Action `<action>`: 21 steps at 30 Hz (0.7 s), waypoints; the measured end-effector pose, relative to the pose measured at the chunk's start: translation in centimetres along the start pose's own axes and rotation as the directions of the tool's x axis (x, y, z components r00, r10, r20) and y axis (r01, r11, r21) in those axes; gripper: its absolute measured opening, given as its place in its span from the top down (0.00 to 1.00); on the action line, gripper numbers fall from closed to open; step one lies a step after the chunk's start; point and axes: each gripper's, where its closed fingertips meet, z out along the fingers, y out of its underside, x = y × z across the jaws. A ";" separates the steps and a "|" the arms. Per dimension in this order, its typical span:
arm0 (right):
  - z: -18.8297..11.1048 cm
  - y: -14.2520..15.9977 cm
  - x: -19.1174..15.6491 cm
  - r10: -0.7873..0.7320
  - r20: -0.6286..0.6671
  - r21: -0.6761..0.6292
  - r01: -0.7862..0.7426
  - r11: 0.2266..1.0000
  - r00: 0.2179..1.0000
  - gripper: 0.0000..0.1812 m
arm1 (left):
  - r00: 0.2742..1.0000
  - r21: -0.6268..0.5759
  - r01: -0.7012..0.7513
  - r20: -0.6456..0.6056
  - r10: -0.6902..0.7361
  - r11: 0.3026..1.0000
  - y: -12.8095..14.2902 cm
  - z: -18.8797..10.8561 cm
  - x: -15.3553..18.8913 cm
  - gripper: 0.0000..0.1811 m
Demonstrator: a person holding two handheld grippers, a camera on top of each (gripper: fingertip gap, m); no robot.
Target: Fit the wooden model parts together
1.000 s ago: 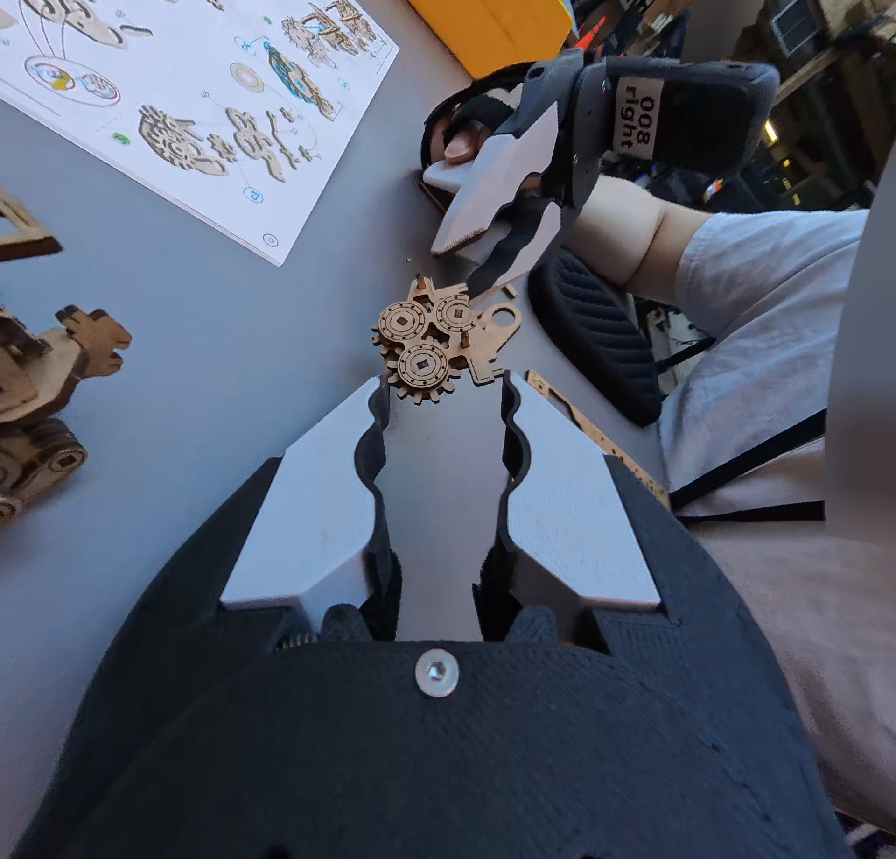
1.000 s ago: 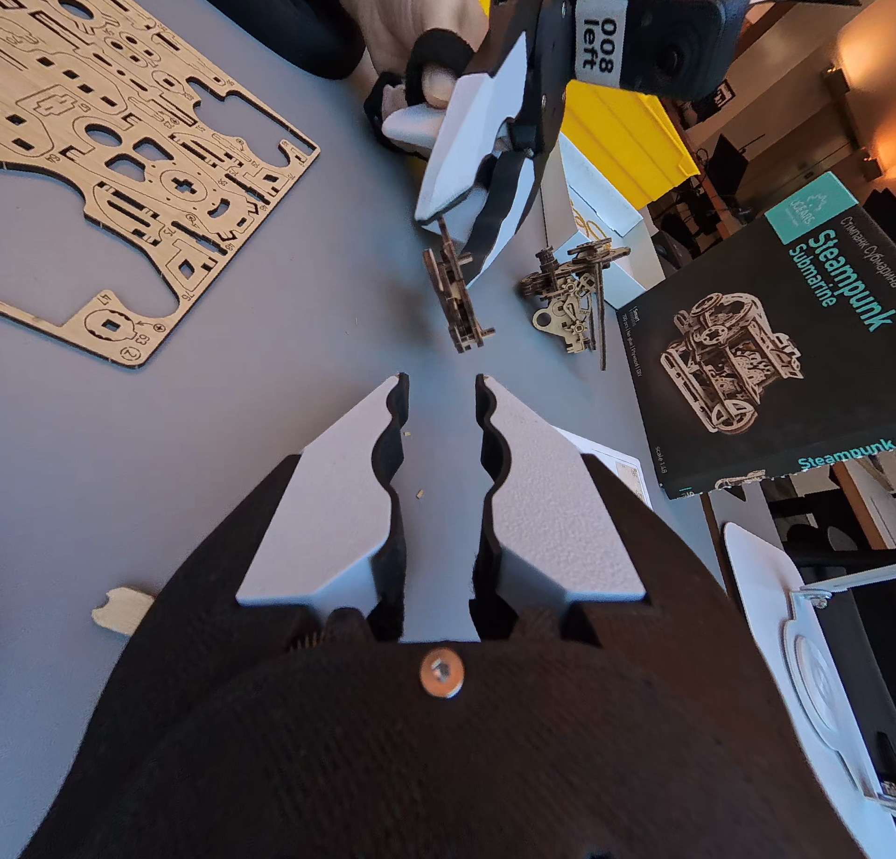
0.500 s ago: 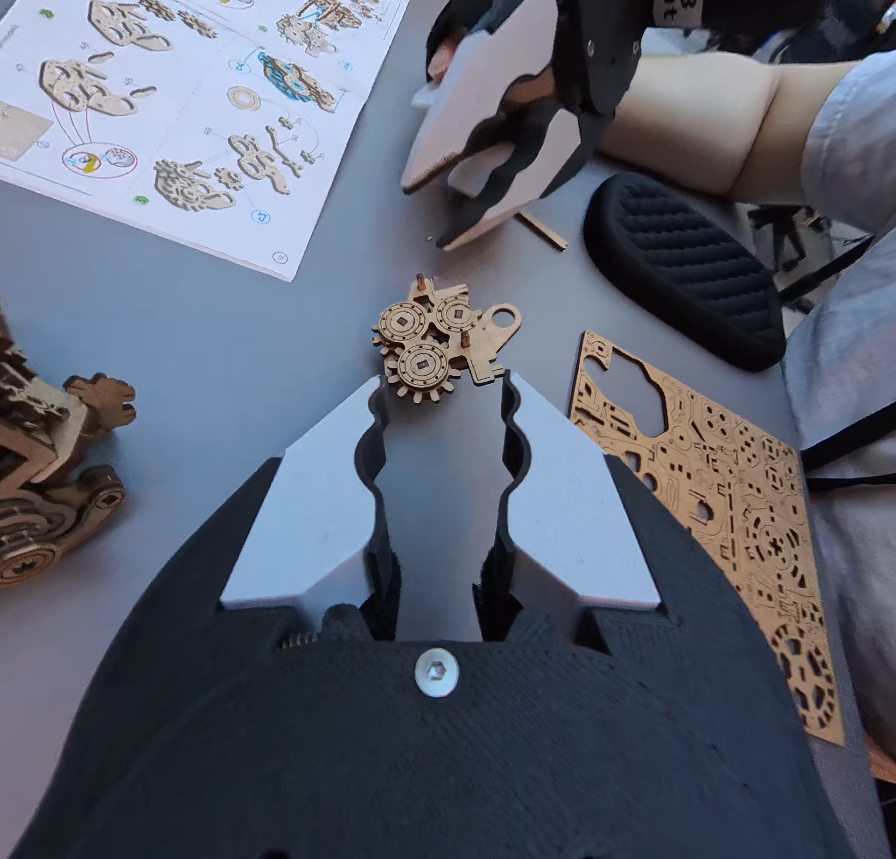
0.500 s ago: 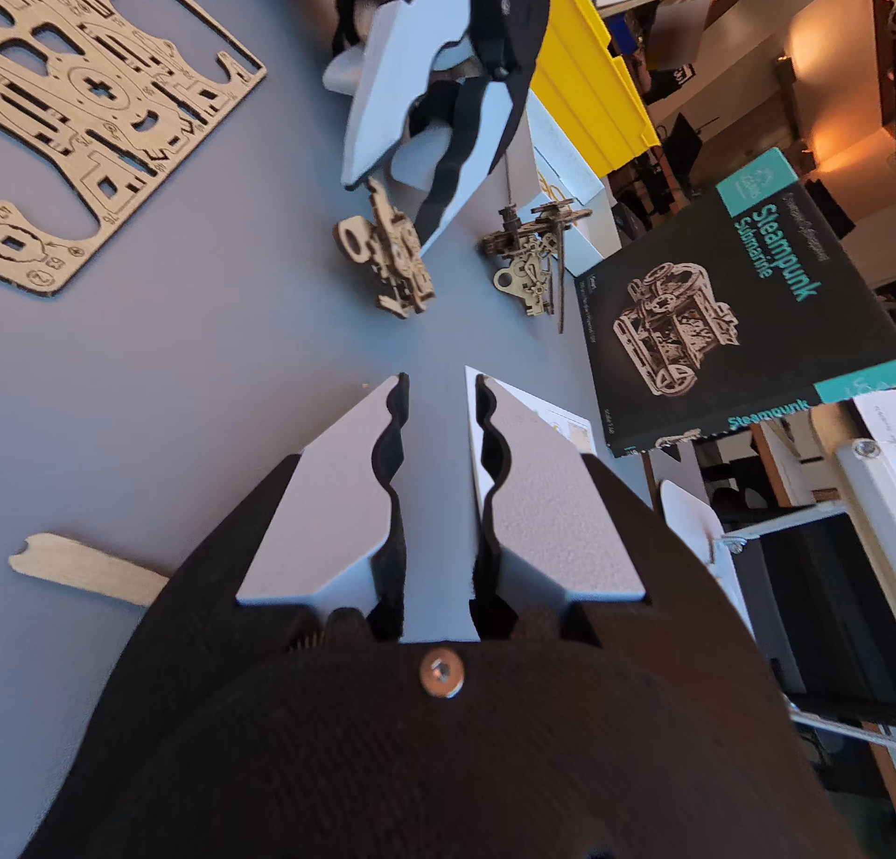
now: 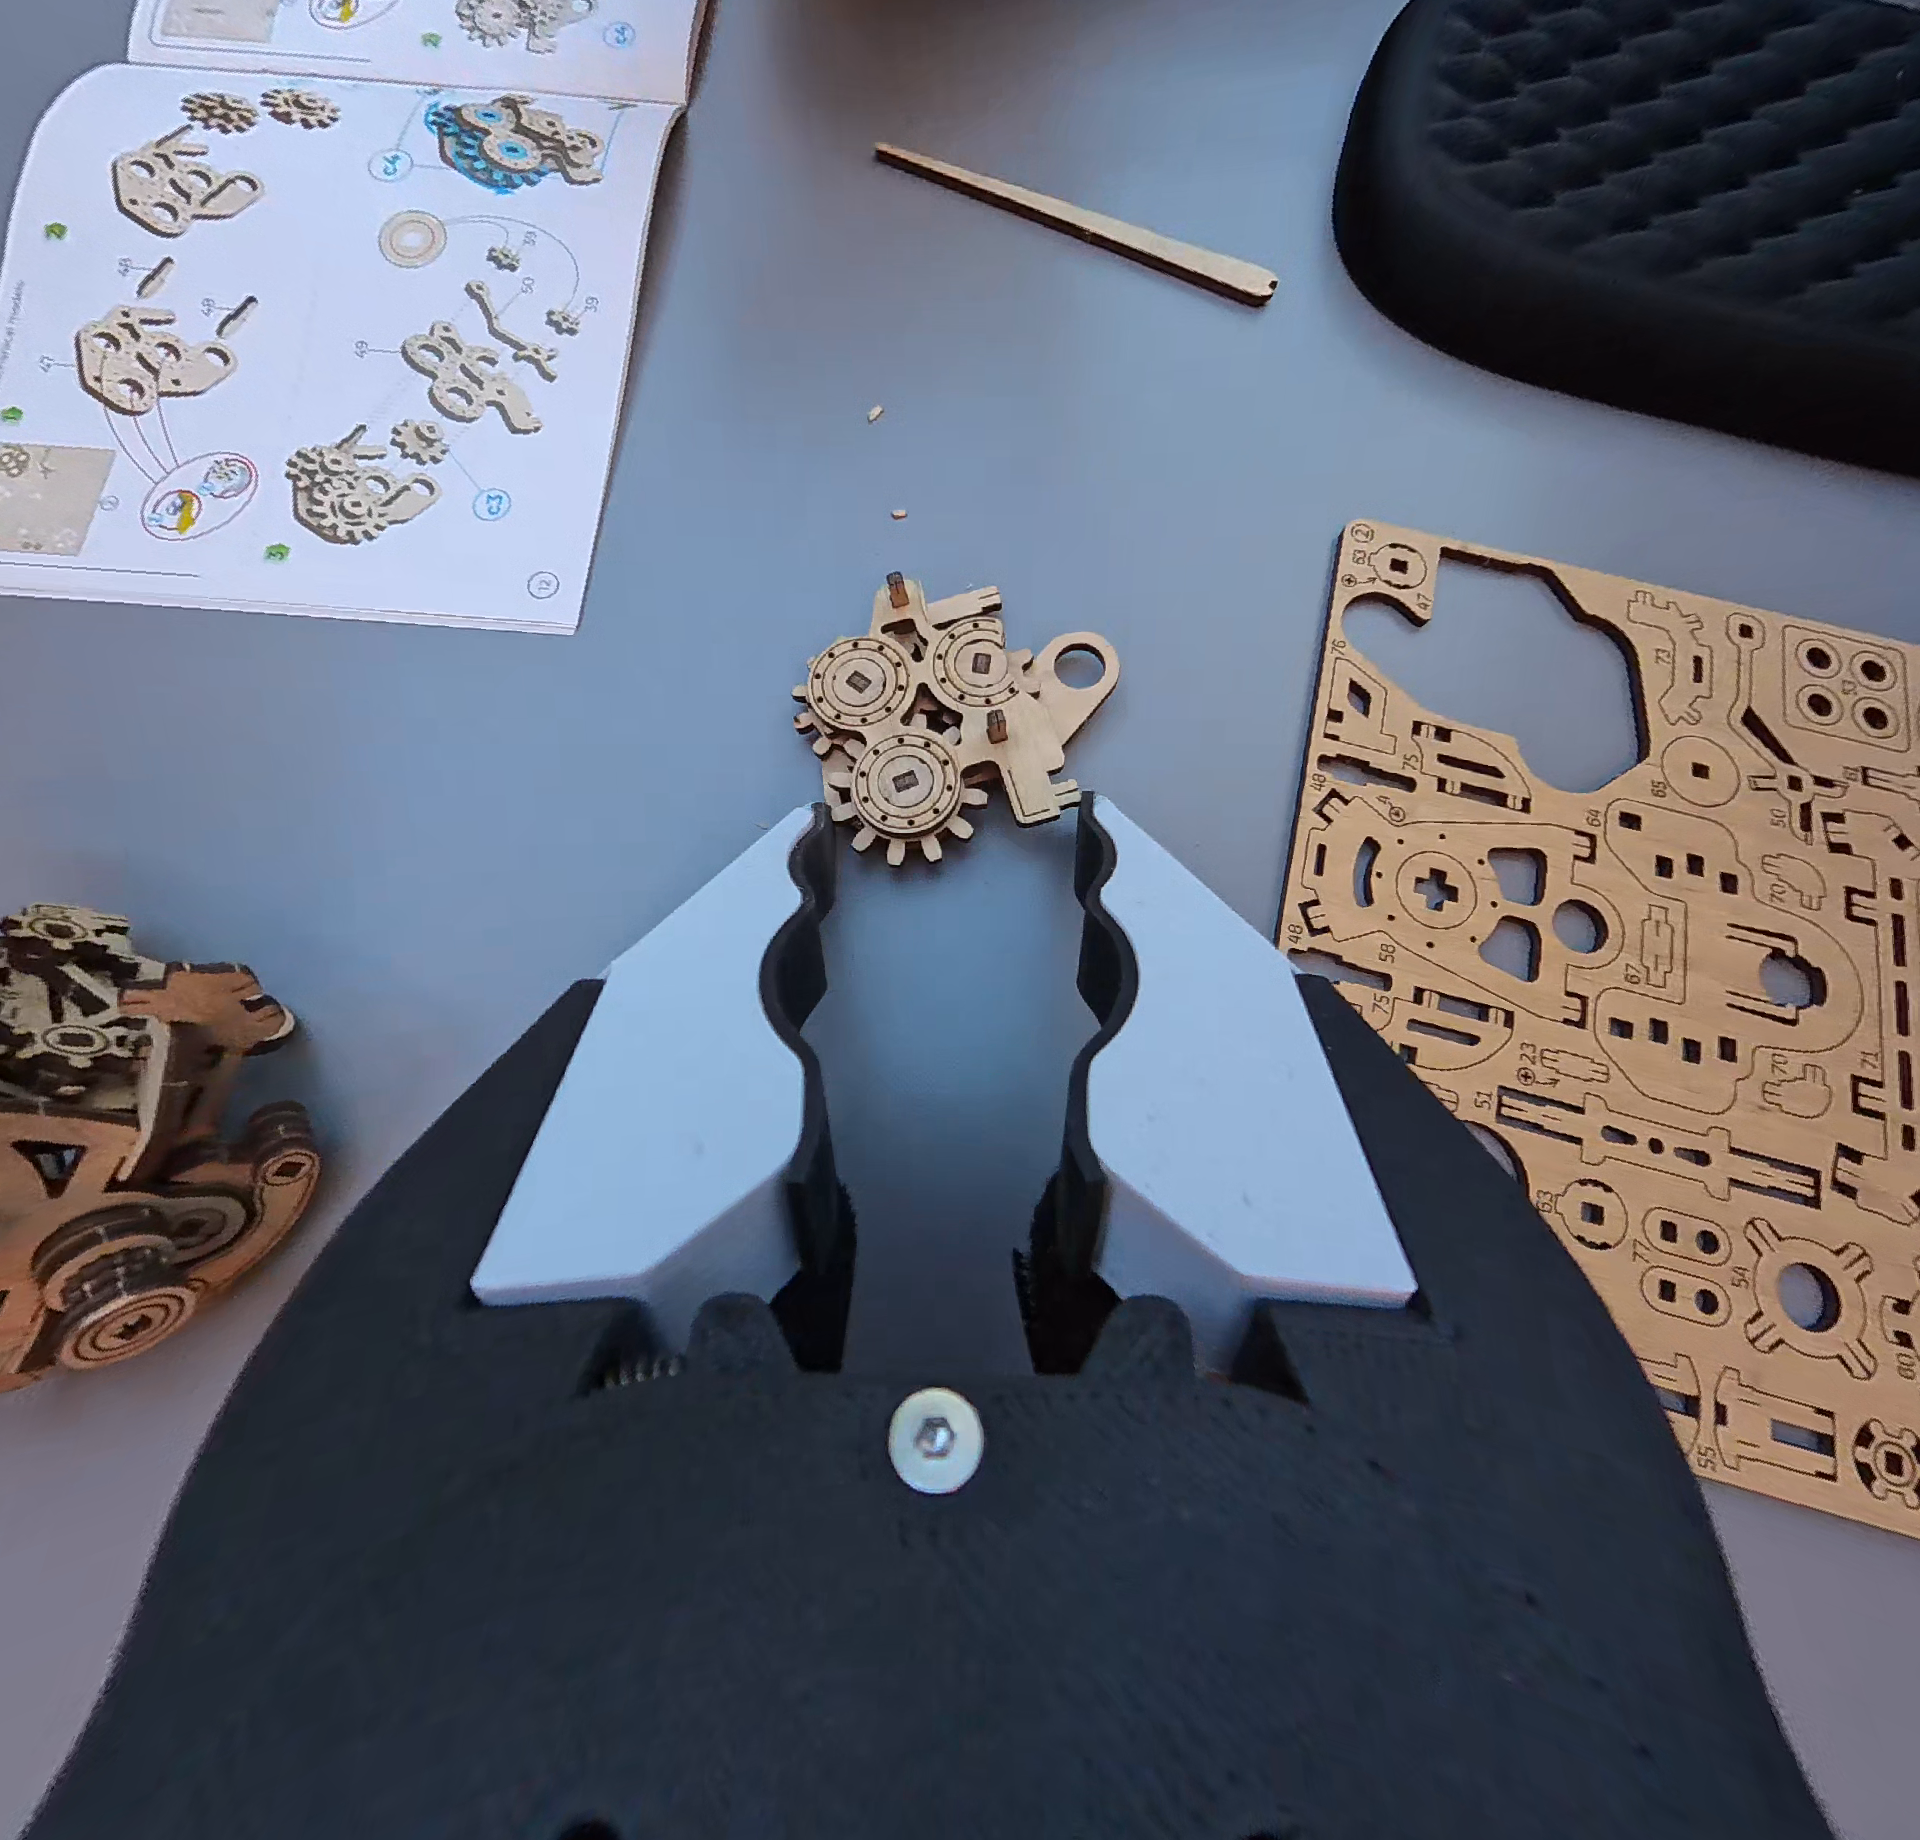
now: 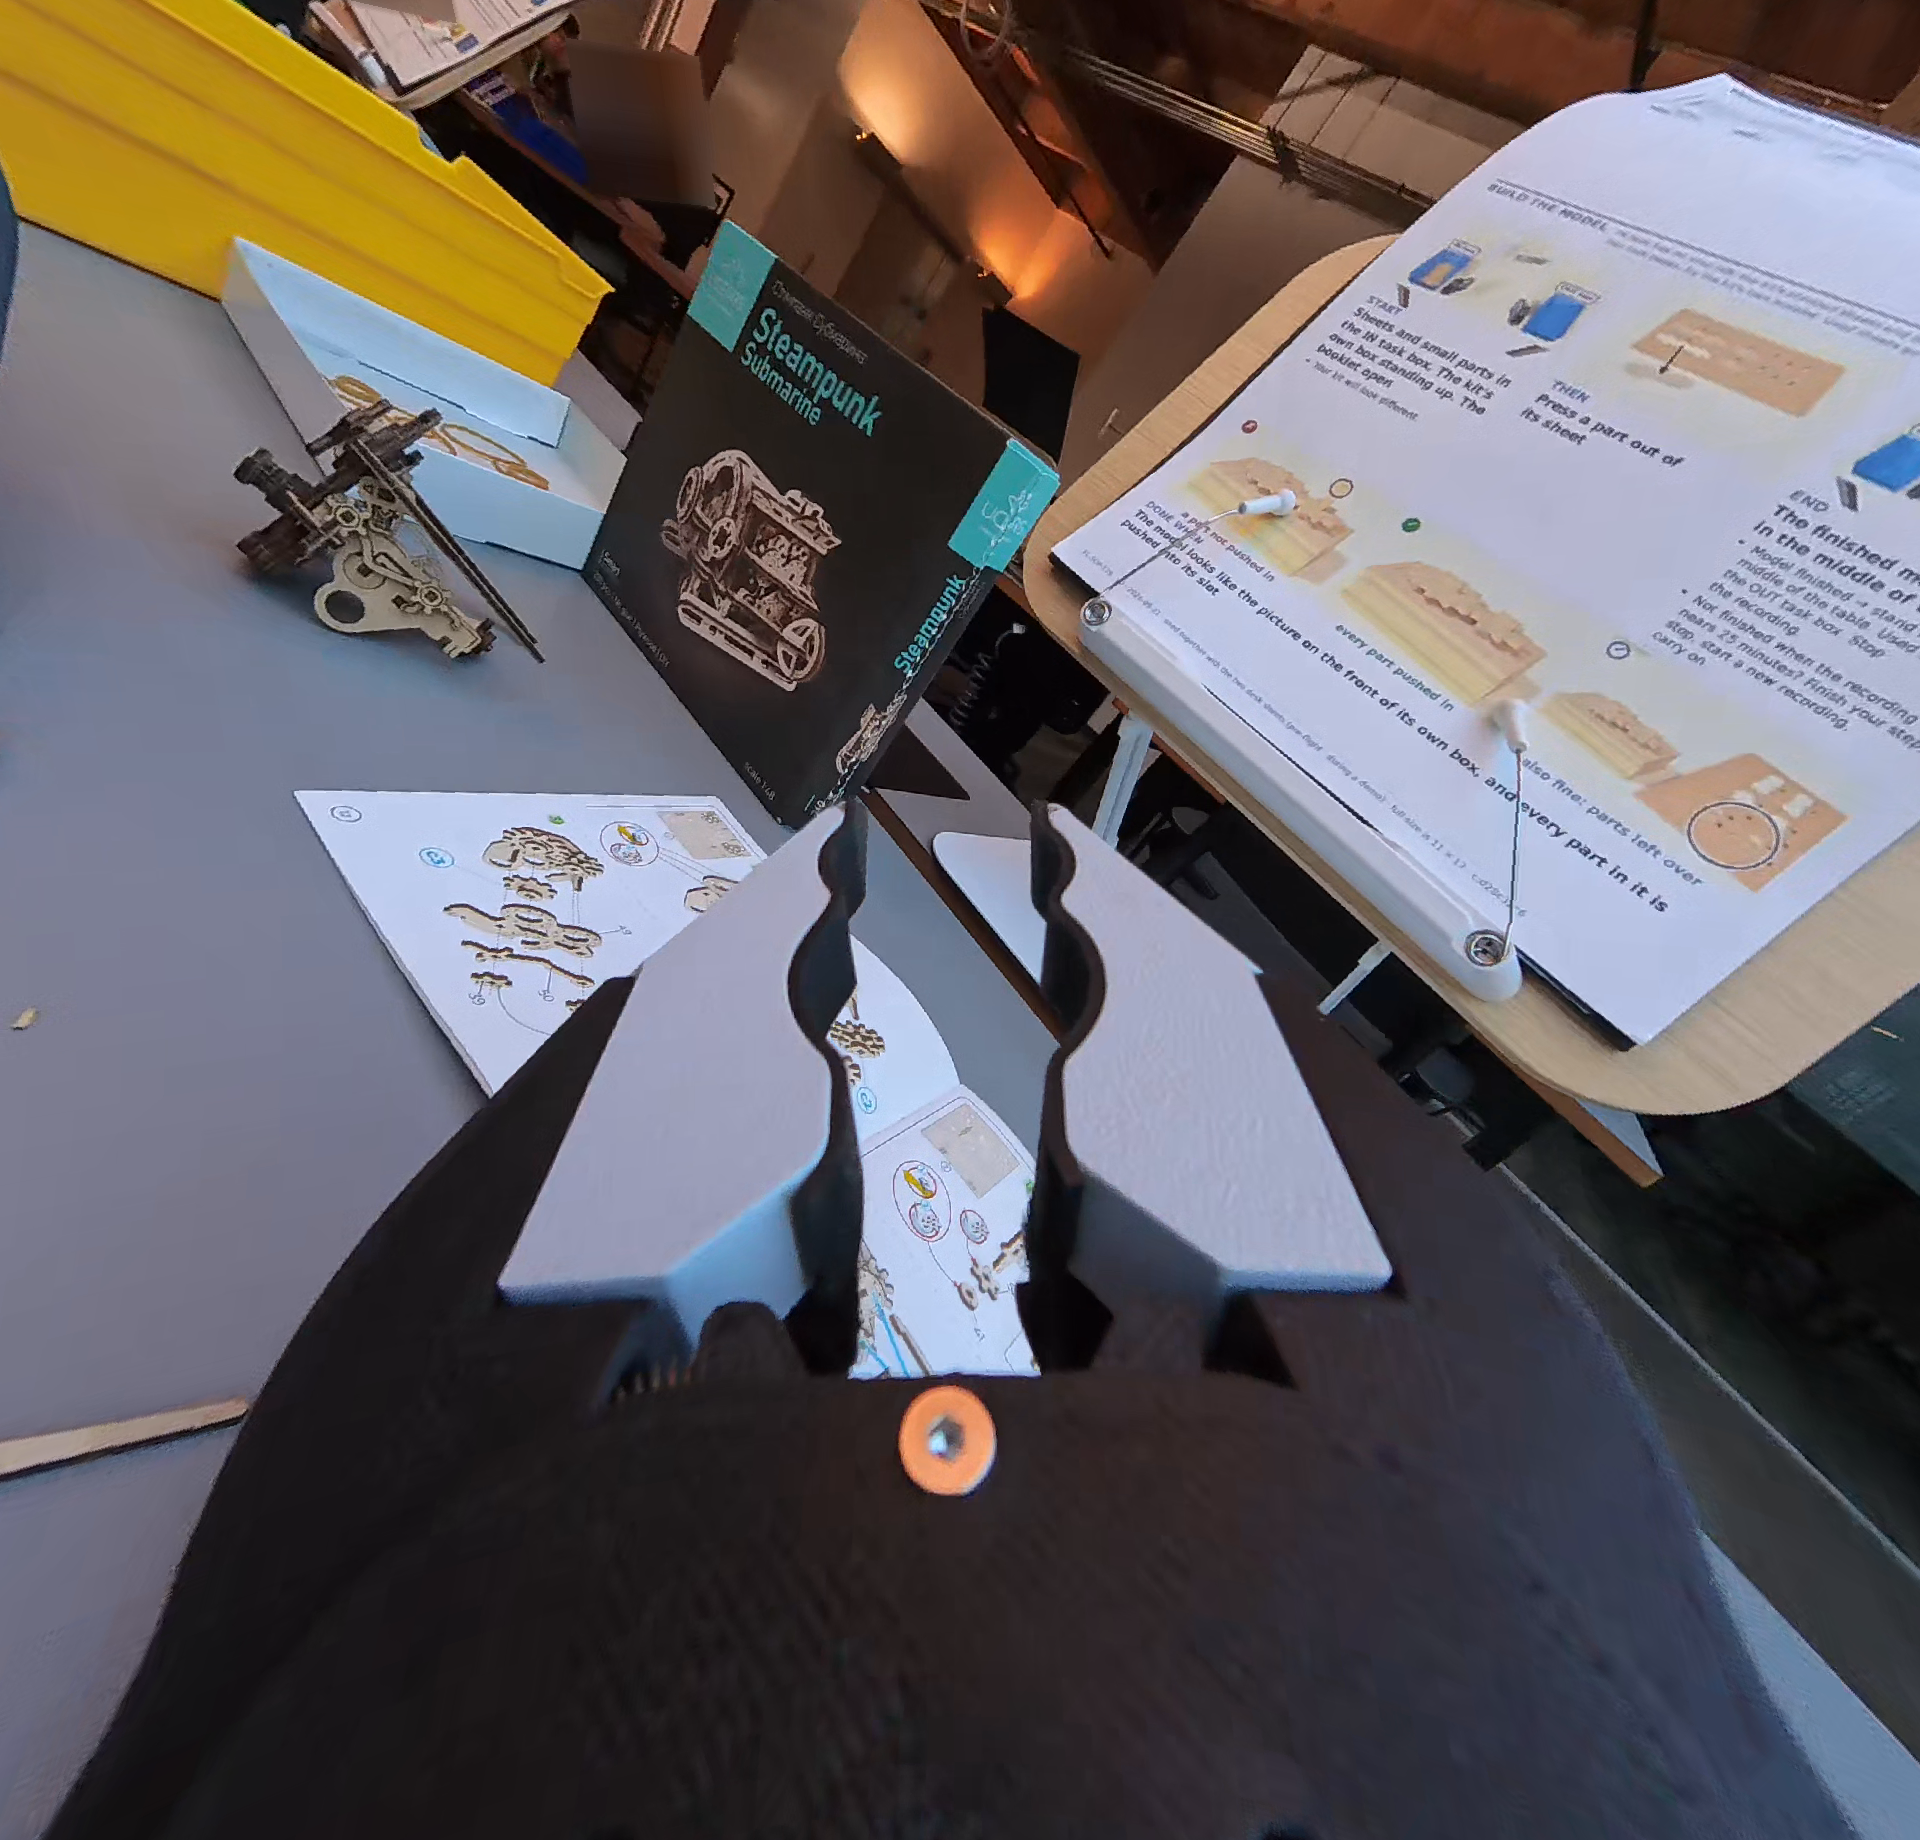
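Wooden gears on a flat plate, the gear assembly [image 5: 940, 720], lay on the grey bench [image 5: 416, 803] just beyond the tips of the left gripper [image 5: 945, 834], whose jaws stood apart with nothing between them; whether a tip touched the lowest gear could not be told. Toward the right edge of the bench lay the laser-cut part sheet [image 5: 1621, 1011], with a black padded rest [image 5: 1642, 180] beyond it and a thin wooden stick [image 5: 1081, 227] lying loose between that rest and the open instruction booklet [image 5: 332, 336] at the far left. At the left edge sat a partly built model section [image 5: 114, 1146].

The right gripper [image 6: 945, 855] hung above the booklet near a bench edge, jaws narrowly parted and empty. Farther along stood another small wooden subassembly [image 6: 364, 543], a white tray [image 6: 416, 408], the kit box [image 6: 810, 533] upright, and a yellow bin [image 6: 260, 149].
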 end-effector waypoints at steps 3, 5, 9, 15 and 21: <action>0.2 0.2 -0.7 -0.004 0.028 -0.009 0.004 1.000 1.000 0.83 | 1.000 0.007 -0.004 -0.011 0.004 1.000 -0.1 0.0 0.2 0.75; 0.4 0.5 -1.2 -0.018 0.050 -0.026 0.019 0.999 0.999 0.83 | 1.000 0.012 0.001 -0.013 -0.001 1.000 -0.1 0.1 0.1 0.75; 0.6 0.7 -2.2 -0.023 0.090 -0.042 0.027 0.999 0.996 0.83 | 1.000 0.020 0.011 -0.023 -0.011 1.000 -0.1 0.0 0.1 0.75; 0.8 1.6 -2.5 0.040 0.118 -0.087 -0.030 0.996 0.992 0.83 | 1.000 0.019 0.003 -0.021 -0.003 1.000 -0.1 0.0 0.1 0.75; 1.0 2.0 -2.9 0.051 0.146 -0.098 -0.037 0.994 0.988 0.83 | 1.000 0.020 0.005 -0.028 -0.005 1.000 0.0 -0.1 0.1 0.75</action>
